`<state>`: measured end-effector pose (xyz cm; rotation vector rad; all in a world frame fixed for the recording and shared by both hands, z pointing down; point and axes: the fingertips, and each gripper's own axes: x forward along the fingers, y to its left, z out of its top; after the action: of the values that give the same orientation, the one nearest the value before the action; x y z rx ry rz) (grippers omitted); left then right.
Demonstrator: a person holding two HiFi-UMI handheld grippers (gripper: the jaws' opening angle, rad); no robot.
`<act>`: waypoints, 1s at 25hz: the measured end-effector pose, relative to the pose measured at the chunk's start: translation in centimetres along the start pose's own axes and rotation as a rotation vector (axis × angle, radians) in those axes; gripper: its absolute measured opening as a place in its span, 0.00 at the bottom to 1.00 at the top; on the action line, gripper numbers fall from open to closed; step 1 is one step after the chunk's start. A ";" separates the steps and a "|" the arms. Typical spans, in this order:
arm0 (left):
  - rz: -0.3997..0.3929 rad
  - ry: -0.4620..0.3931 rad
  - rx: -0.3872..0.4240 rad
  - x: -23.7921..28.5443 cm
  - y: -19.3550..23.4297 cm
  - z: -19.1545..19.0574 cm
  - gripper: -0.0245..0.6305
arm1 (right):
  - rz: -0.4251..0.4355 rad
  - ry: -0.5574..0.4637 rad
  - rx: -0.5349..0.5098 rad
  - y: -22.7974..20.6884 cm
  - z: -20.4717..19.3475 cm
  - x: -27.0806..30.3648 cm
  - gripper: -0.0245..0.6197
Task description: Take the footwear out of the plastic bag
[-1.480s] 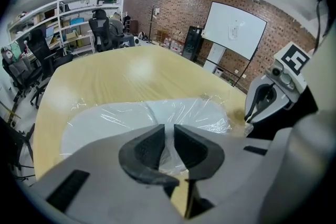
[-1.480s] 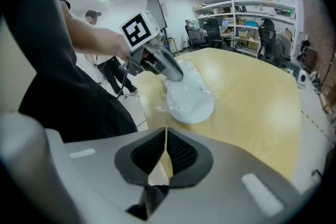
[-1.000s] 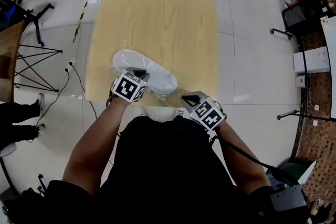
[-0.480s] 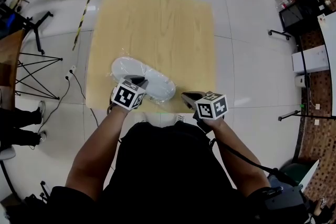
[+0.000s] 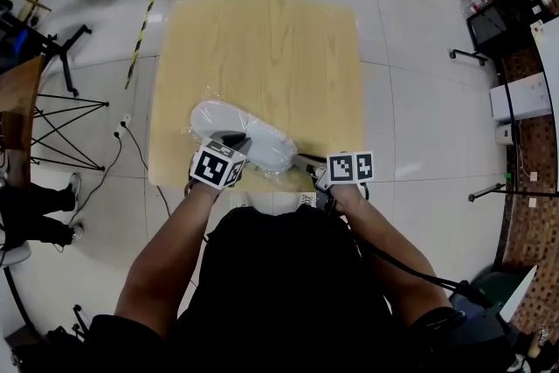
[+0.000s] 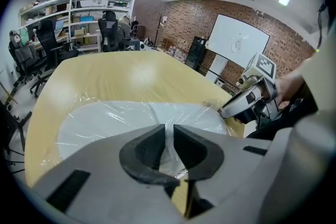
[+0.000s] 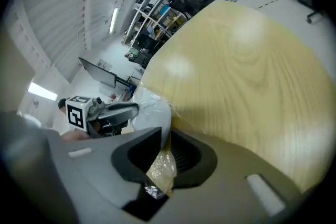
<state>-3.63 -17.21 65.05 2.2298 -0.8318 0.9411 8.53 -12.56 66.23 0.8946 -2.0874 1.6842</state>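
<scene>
Pale wooden table point(image 5: 262, 48) on a tiled floor point(image 5: 419, 100): a white shoe point(image 5: 262, 140) lies by the edge nearest the person, inside a clear plastic bag point(image 6: 121, 113). The left gripper point(image 6: 169, 132) has its jaws pinching a fold of bag over the shoe. The right gripper point(image 7: 167, 138) has its jaws pinching the bag's crumpled end.

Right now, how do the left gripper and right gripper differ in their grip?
The left gripper pinches the plastic bag over the white shoe; the right gripper pinches its crumpled end beside the shoe. The left gripper points away from the person, the right gripper sideways toward the shoe. Both grip the bag.
</scene>
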 end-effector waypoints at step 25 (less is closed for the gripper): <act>-0.036 0.026 0.085 -0.9 -0.6 0.7 0.12 | 0.002 -0.023 -0.050 -1.0 2.1 -5.7 0.09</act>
<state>-3.42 -17.01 63.83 2.2915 -0.7505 1.0035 13.73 -13.17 63.06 0.9001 -2.1363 1.6230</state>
